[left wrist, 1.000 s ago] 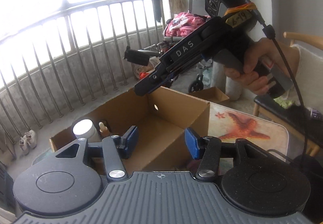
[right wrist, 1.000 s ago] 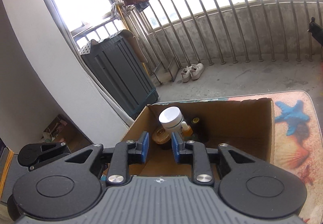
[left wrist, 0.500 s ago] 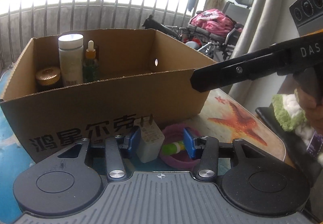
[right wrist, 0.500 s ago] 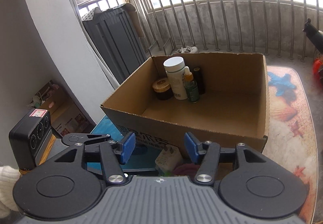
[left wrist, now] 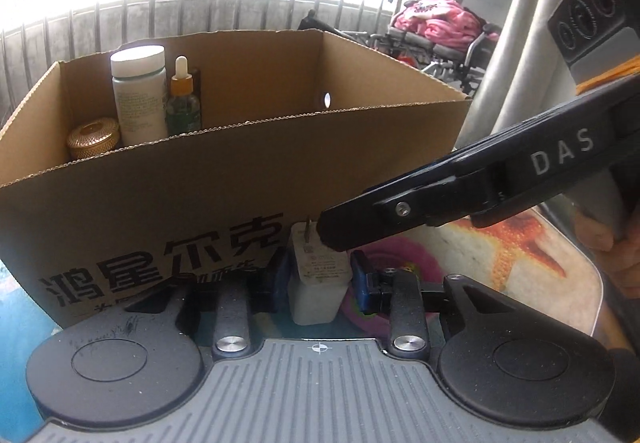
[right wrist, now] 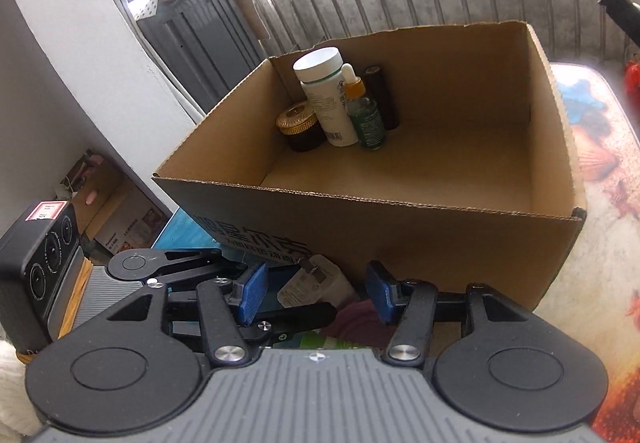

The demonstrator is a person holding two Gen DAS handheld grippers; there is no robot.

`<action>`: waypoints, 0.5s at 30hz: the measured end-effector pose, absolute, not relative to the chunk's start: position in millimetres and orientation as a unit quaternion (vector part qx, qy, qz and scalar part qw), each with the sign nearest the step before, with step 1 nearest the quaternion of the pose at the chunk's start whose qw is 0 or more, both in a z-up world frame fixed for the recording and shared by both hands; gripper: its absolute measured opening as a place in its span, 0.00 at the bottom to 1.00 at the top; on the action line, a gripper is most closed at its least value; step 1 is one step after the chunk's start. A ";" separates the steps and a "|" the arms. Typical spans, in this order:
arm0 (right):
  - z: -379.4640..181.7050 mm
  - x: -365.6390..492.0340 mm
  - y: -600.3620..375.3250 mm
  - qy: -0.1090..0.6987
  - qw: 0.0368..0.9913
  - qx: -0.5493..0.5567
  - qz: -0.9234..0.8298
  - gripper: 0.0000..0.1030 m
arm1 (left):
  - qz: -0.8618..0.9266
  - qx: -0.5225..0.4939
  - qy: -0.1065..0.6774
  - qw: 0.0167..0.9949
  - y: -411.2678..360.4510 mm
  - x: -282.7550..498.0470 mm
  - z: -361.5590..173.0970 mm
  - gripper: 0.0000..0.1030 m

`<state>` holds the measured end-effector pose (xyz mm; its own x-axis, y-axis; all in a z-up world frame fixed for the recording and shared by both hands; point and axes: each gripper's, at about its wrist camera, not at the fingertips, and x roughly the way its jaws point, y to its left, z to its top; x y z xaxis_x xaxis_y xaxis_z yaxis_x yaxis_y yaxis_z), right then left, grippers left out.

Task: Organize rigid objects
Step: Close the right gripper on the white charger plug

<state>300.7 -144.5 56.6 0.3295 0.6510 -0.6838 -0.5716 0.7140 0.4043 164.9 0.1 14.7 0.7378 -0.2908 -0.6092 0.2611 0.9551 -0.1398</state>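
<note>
A white charger plug (left wrist: 318, 283) stands on the table in front of the cardboard box (left wrist: 160, 203). My left gripper (left wrist: 320, 279) has its blue pads against both sides of the charger, its jaws closing. From the right, my right gripper (left wrist: 332, 231) reaches in just above the charger's prongs. The right wrist view shows my right gripper (right wrist: 316, 293) open above the charger (right wrist: 304, 289), with my left gripper (right wrist: 296, 289) around it. In the box (right wrist: 400, 227) stand a white bottle (right wrist: 324, 99), a dropper bottle (right wrist: 366, 119), a gold-lidded jar (right wrist: 298, 123) and a dark tube (right wrist: 384, 99).
A pink ring (left wrist: 400, 255) and a green item (right wrist: 328, 343) lie by the charger. The table carries a starfish mat (left wrist: 520, 243). A hand (left wrist: 608, 243) holds the right gripper. Beyond stand a railing, a wheelchair with pink cloth (left wrist: 436, 23) and a dark cabinet (right wrist: 208, 39).
Both grippers came down from over the box to its front side. The left jaws narrowed around the charger. The right jaws went from nearly shut to open.
</note>
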 end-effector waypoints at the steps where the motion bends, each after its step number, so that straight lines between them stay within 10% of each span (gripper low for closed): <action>1: 54.3 300.8 -141.8 0.445 0.810 0.043 0.378 0.55 | -0.147 -0.016 0.331 0.932 -0.1 163.8 15.2 0.29; 15: 38.3 293.0 -99.5 0.475 0.790 -0.005 0.387 0.74 | -0.139 0.015 0.338 0.931 12.5 143.3 13.1 0.27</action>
<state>293.0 -99.5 38.3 0.2489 0.6068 -0.7549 -0.6163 0.7005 0.3598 143.3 12.5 13.1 0.7327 -0.2485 -0.6335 0.2691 0.9609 -0.0657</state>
